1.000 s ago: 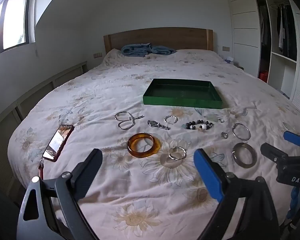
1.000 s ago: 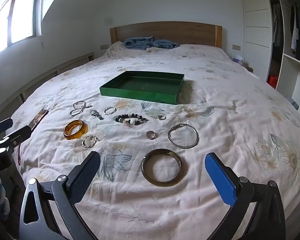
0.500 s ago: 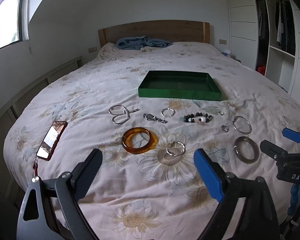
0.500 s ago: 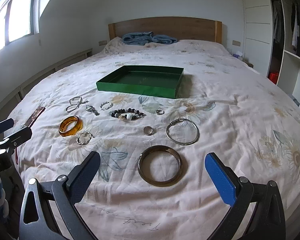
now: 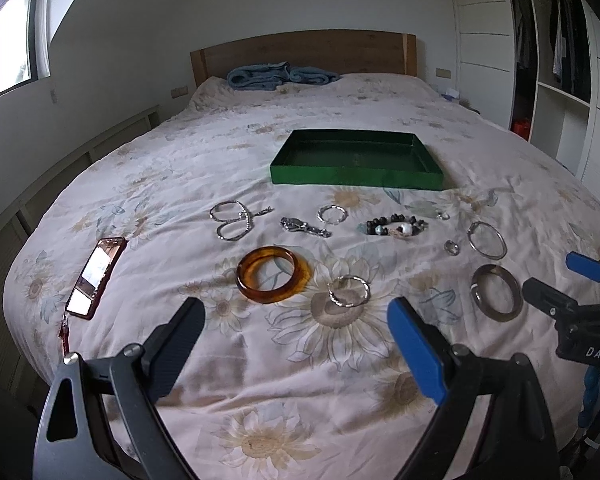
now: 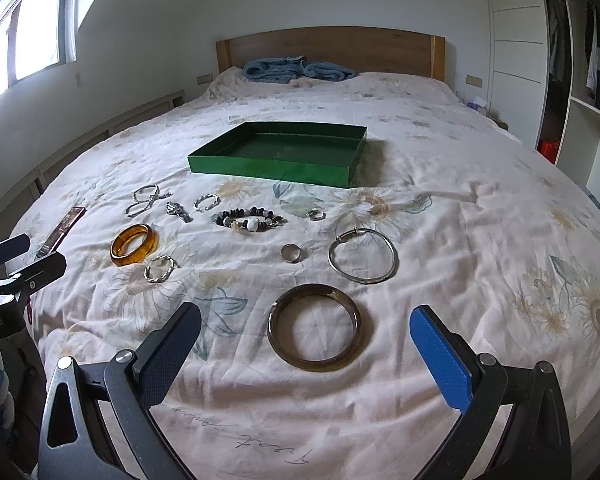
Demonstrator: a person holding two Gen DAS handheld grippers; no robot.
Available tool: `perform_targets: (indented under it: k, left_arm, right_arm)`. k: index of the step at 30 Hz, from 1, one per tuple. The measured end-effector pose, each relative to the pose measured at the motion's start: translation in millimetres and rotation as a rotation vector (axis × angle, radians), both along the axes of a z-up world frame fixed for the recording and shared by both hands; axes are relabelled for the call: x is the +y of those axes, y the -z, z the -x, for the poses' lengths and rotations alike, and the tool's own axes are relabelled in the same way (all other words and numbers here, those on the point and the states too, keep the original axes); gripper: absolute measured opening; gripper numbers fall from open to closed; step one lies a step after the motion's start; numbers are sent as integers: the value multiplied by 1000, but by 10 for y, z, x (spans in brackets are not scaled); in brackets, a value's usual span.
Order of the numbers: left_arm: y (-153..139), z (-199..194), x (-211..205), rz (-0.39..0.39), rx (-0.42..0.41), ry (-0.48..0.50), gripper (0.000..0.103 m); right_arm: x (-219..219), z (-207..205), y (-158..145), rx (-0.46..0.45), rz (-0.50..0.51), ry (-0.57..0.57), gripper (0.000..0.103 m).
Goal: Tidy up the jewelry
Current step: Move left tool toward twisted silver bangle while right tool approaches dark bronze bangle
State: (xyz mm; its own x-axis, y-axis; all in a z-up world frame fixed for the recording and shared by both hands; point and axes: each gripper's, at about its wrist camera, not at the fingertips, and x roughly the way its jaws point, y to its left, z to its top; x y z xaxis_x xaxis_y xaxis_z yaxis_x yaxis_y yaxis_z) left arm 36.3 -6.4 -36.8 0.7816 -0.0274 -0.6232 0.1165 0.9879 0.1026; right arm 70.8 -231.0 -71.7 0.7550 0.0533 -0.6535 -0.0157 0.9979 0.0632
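On the floral bed (image 5: 148, 184), we hover the left gripper (image 5: 296, 332) and right gripper (image 6: 306, 340) low, fingers spread wide and empty. The brown bangle (image 6: 314, 327) lies flat between our right fingers; the amber bangle (image 5: 273, 274) sits just beyond the left, the green tray (image 5: 356, 178) farther back.

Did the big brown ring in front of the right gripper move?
No. The dark brown glass bangle keeps its place beside the thin silver bangle; only the camera crept closer.

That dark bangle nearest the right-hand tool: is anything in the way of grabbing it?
Nothing visible is. The dark bangle lies flat on the bedspread just ahead of the right gripper, whose jaws stand wide open. The thin silver bangle and small ring lie beyond it.
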Motion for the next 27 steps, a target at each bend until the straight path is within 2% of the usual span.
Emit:
perform_targets:
  k: [11, 27]
  left_arm:
    - [86, -112, -23, -1, 41, 4, 92]
    - [212, -268, -21, 3, 75, 12, 92]
  right_arm:
    - [-58, -68, 87, 23, -10, 0, 99]
    - [-136, -184, 183, 74, -41, -23, 79]
